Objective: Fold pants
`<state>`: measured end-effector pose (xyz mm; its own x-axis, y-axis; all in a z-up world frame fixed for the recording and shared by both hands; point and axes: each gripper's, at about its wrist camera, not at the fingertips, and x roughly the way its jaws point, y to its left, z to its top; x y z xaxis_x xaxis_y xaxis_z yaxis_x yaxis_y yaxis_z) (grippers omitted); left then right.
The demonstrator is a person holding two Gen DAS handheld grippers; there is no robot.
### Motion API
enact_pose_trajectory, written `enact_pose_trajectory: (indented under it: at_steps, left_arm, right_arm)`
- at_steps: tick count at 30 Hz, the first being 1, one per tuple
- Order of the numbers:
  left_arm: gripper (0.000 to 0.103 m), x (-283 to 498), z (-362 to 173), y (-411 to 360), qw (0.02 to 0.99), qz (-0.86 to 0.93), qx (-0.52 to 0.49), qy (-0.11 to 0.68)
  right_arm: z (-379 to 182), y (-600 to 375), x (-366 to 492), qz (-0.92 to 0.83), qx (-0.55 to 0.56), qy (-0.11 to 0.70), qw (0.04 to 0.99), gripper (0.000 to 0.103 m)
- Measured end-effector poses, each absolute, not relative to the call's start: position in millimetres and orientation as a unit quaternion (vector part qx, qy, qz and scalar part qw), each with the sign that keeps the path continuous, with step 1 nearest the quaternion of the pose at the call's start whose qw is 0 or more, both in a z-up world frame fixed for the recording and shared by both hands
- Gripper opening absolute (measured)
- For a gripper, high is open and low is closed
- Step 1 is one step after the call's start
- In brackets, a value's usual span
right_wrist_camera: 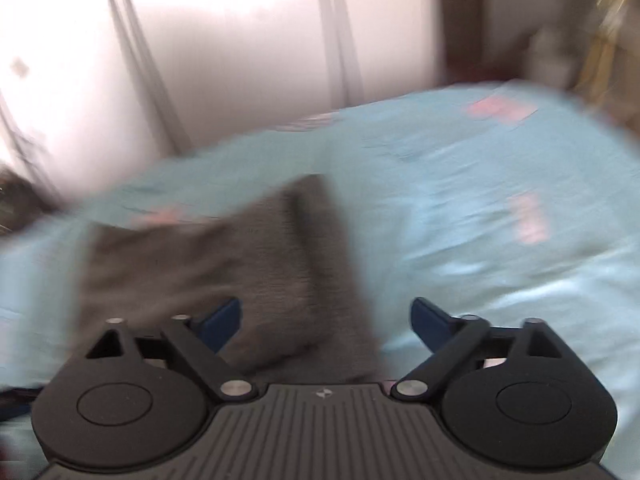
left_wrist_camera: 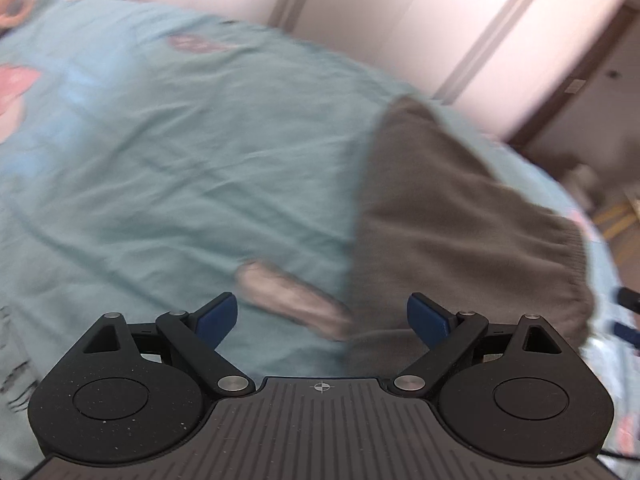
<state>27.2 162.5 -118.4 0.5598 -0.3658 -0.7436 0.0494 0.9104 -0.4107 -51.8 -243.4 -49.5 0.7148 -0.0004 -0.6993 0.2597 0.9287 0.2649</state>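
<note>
Grey-brown pants (left_wrist_camera: 452,232) lie folded in a compact block on a light blue bedsheet (left_wrist_camera: 180,160). In the left wrist view they are at the right, with the ribbed waistband at the far right. My left gripper (left_wrist_camera: 322,320) is open and empty, just above the pants' near left edge. In the right wrist view the pants (right_wrist_camera: 224,256) lie at the left centre. My right gripper (right_wrist_camera: 326,322) is open and empty above their near right corner. Both views are motion-blurred.
The bedsheet (right_wrist_camera: 500,220) has pink printed patches (left_wrist_camera: 16,84) and a blurred pinkish patch (left_wrist_camera: 288,300) near my left fingers. White wardrobe doors (left_wrist_camera: 400,20) stand behind the bed. The bed's edge and floor clutter show at the far right (left_wrist_camera: 600,184).
</note>
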Motion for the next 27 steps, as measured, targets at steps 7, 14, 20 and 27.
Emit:
enact_pose_trajectory:
  at_steps: [7, 14, 20, 27]
  left_arm:
    - [0.096, 62.7, -120.3, 149.8, 0.808, -0.219, -0.217, 0.502]
    - [0.097, 109.0, -145.5, 133.3, 0.785, -0.227, -0.183, 0.546]
    - [0.100, 140.4, -148.9, 124.5, 0.750, -0.302, -0.210, 0.550]
    - [0.101, 158.0, -143.8, 95.9, 0.718, -0.377, -0.163, 0.561]
  right_arm:
    - [-84.8, -281.9, -21.5, 0.006, 0.206, 0.442, 0.873, 0.098]
    - [-113.6, -309.3, 5.8, 0.092, 0.261, 0.473, 0.837, 0.098]
    - [-131.4, -333.9, 22.8, 0.165, 0.304, 0.482, 0.805, 0.098]
    - [-154.9, -351.6, 50.6, 0.199, 0.365, 0.457, 0.786, 0.098]
